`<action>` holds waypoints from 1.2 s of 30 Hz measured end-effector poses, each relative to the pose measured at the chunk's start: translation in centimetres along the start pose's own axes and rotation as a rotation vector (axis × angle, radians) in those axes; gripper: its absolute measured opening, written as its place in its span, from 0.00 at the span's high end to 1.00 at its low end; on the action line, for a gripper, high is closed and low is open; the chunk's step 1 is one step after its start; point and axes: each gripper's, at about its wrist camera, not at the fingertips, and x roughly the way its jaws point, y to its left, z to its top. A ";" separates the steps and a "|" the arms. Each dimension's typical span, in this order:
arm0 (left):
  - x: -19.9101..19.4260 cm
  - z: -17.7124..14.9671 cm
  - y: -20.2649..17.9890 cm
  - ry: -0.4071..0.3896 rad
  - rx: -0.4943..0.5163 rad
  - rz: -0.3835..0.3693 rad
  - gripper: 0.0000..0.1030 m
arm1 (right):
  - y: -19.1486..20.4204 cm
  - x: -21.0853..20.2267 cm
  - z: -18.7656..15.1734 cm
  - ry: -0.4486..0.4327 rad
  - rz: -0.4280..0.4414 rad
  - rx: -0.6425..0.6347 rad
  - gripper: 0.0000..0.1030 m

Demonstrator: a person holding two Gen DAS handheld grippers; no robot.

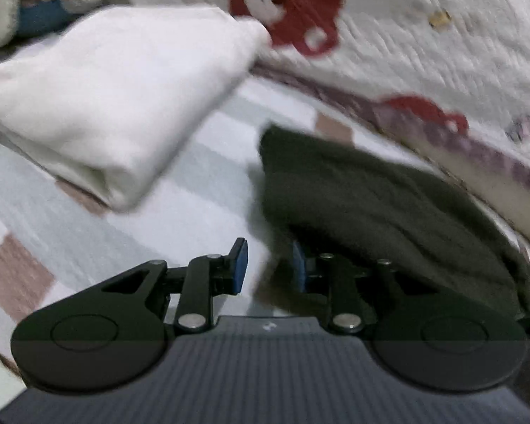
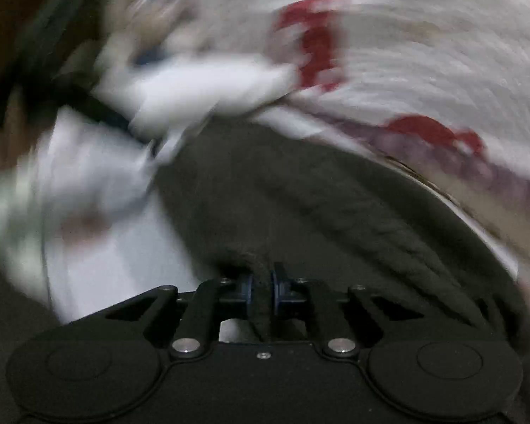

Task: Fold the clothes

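I see a bed under both cameras, its checked sheet [image 1: 180, 190] in pale blue, white and dusty pink squares. From the left wrist view, my left gripper [image 1: 270, 265] hangs over the sheet with its jaws partly apart; the right blue pad sits at the edge of the dark olive garment [image 1: 388, 208], but nothing is pinched between the pads. A folded white garment [image 1: 116, 99] lies on the sheet up and to the left, well apart from the olive one. A white quilt with red bear prints [image 1: 424, 53] runs along the far side of the bed, its edge just beside the olive garment. Soft toys [image 1: 35, 3] sit at the far left corner.

From the right wrist view, badly blurred, my right gripper [image 2: 261, 293] has its jaws pressed together on a fold of the olive garment [image 2: 300, 205], which spreads ahead toward the quilt [image 2: 424, 53].
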 end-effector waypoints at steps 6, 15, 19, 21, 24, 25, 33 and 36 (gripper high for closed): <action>-0.1 -0.6 -0.5 0.069 -0.027 -0.114 0.69 | -8.5 -1.5 0.3 -0.035 -0.106 0.303 0.94; 2.1 -1.9 -3.7 0.134 -0.127 -0.250 0.59 | -9.9 0.4 -2.8 0.045 -0.071 0.437 0.94; 4.2 -1.6 -3.8 0.169 -0.212 -0.231 0.50 | -9.8 0.2 -3.1 0.063 -0.088 0.453 0.94; 5.3 -1.7 -3.5 0.196 -0.216 -0.240 0.48 | -9.6 -0.2 -3.0 0.087 -0.087 0.432 0.92; 6.2 -2.5 -4.2 0.208 -0.192 -0.230 0.45 | -9.7 -1.7 -3.0 0.125 -0.071 0.433 0.88; 6.4 -2.7 -4.4 0.204 -0.194 -0.235 0.47 | -9.9 -2.8 -3.3 0.113 -0.055 0.469 0.85; 3.1 -1.6 -11.0 0.038 0.240 -0.027 0.88 | -11.6 -9.2 -7.3 0.225 -0.159 0.481 0.65; -0.5 -1.5 -15.1 -0.121 0.564 0.060 0.88 | -12.1 -10.2 -9.3 0.314 -0.242 0.483 0.64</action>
